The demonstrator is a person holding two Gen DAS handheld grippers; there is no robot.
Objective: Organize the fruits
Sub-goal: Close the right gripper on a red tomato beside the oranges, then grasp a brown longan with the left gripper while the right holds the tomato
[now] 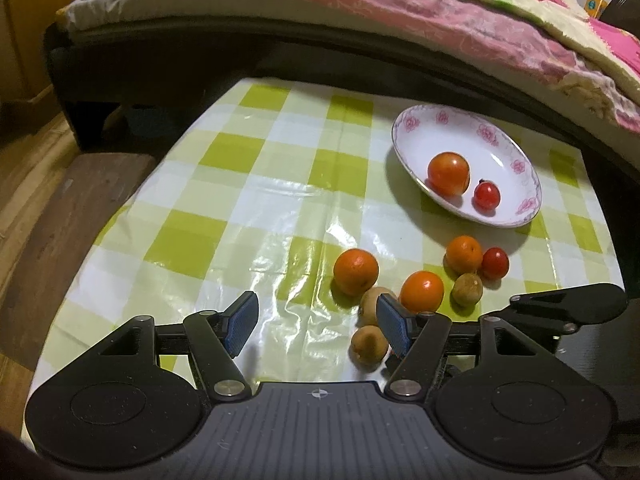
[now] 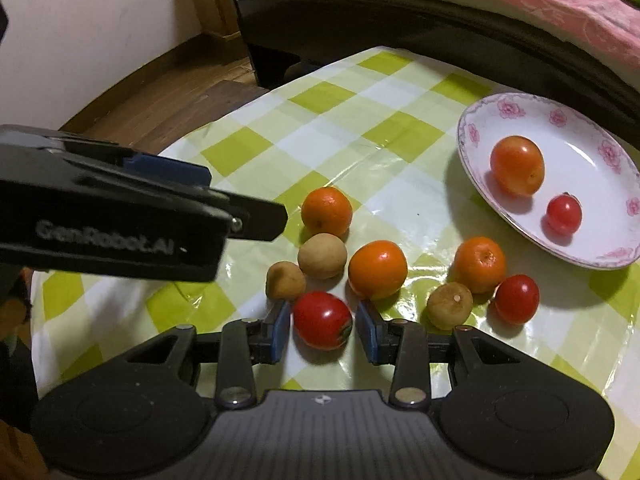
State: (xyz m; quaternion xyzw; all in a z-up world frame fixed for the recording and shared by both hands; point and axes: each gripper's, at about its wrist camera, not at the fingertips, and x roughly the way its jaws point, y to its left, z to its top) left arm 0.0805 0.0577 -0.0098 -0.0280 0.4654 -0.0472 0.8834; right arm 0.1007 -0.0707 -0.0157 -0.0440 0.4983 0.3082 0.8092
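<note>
Here the red tomato (image 2: pixel 322 319) is bracketed by the right gripper (image 2: pixel 323 330), fingers narrowly spread; centred closing is advised. Left gripper (image 1: pixel 316 326) fingers are spread, empty.

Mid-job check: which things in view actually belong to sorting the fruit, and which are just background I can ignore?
Belongs to the job:
- plate, holding two tomatoes
- red tomato between the right hand-held gripper pads
- oranges, brown fruits, small tomato loose on the tablecloth
- left hand-held gripper, open

Just lying about:
- bed with pink blanket
- checked tablecloth
</note>
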